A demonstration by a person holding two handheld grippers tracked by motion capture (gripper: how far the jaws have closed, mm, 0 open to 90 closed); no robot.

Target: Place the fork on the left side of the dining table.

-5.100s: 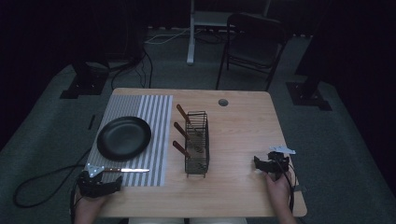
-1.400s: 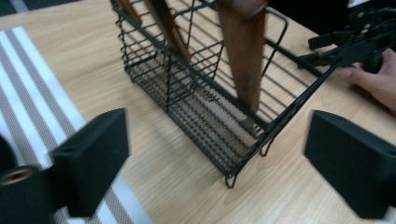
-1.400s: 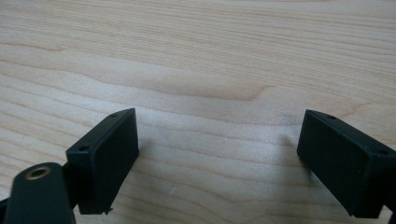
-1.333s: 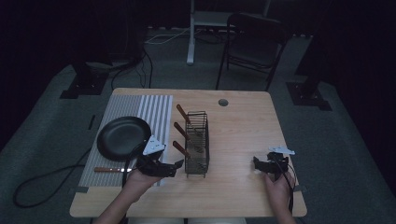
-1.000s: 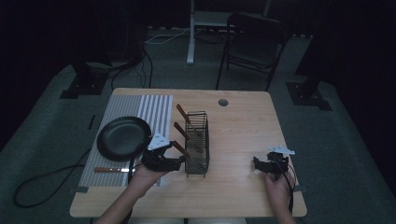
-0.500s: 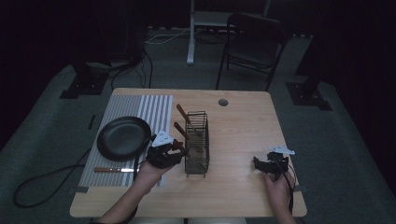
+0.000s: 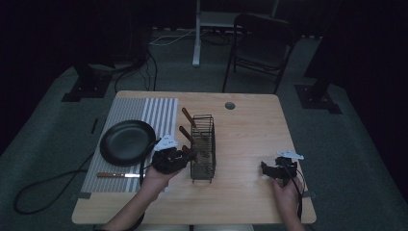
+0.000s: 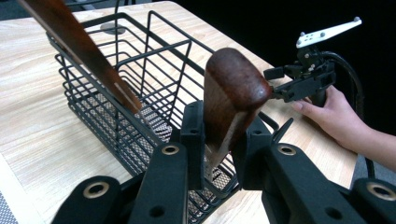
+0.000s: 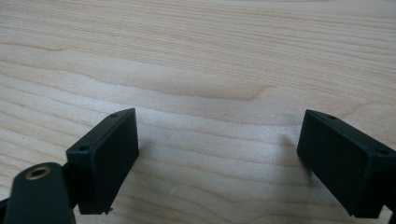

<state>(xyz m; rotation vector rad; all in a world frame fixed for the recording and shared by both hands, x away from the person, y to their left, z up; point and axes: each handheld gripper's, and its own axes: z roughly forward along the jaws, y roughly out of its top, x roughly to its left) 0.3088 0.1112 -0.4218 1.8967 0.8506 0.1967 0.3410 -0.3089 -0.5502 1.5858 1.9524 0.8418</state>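
Observation:
A black wire basket (image 7: 202, 149) stands mid-table with three brown wooden handles slanting out of it. My left gripper (image 7: 185, 156) is at the basket's left side. Its jaws have just been closing and now press on the nearest wooden handle (image 8: 231, 93), pinched between the pads by my left gripper (image 8: 219, 135). A second handle (image 8: 79, 46) leans over the basket's rim (image 8: 154, 56). My right gripper (image 7: 265, 168) rests low at the table's right front. In its own view the right gripper (image 9: 217, 154) stands open over bare wood (image 9: 196, 56).
A black frying pan (image 7: 127, 142) lies on a striped mat (image 7: 144, 113) at the table's left. A knife with a wooden handle (image 7: 120, 175) lies on the mat near the front. A folding chair (image 7: 262, 43) stands beyond the table.
My left gripper travelled from the knife at the front left to the basket's left side, then its jaws shut on the nearest wooden handle. The right gripper stayed put.

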